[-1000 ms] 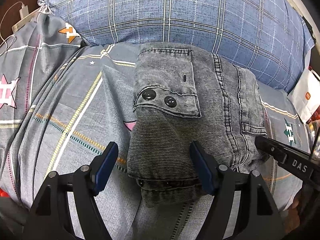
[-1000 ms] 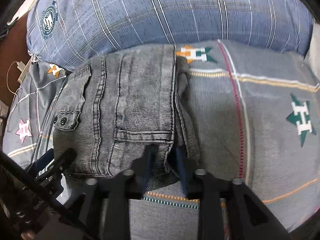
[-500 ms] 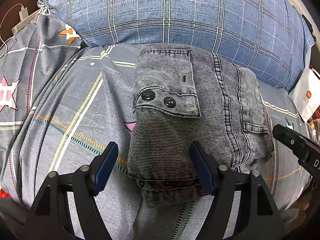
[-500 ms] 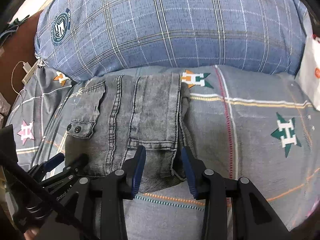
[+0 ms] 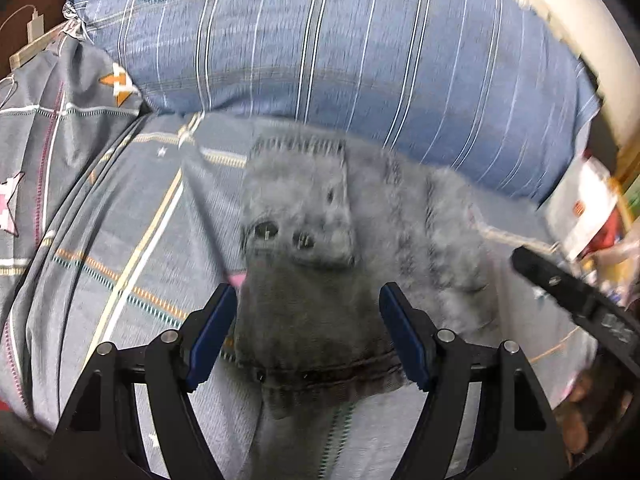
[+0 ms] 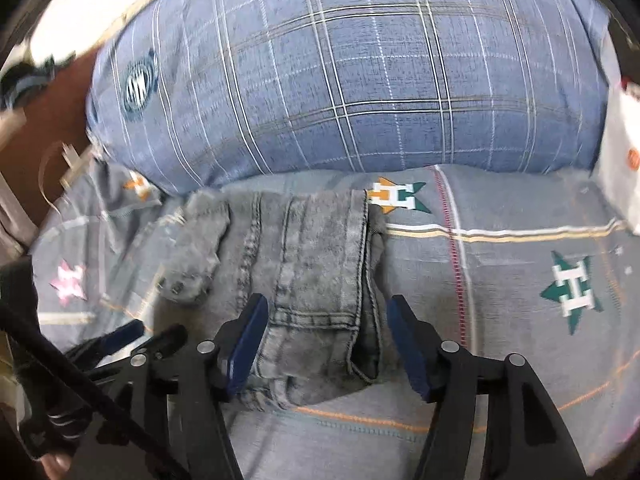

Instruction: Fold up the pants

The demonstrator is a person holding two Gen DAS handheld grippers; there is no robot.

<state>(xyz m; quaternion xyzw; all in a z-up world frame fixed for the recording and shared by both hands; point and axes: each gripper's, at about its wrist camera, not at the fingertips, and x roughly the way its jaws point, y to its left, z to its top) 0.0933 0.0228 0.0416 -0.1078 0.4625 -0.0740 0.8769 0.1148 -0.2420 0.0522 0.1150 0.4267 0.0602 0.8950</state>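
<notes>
Folded pants [image 6: 312, 264] lie below both gaping, empty tools; right tool [image 6: 328, 344] just opened

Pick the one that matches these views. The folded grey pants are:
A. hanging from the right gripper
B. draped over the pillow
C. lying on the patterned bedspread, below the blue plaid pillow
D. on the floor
C: the folded pants lie flat on the bedspread, just below the pillow, with neither gripper closed on them.

Bedsheet [image 6: 500, 280]: stars each carrying a block letter "H" [image 6: 575, 286]. Pillow [image 6: 360, 80]: round crest [image 6: 138, 82], lettering blurred, unreadable
</notes>
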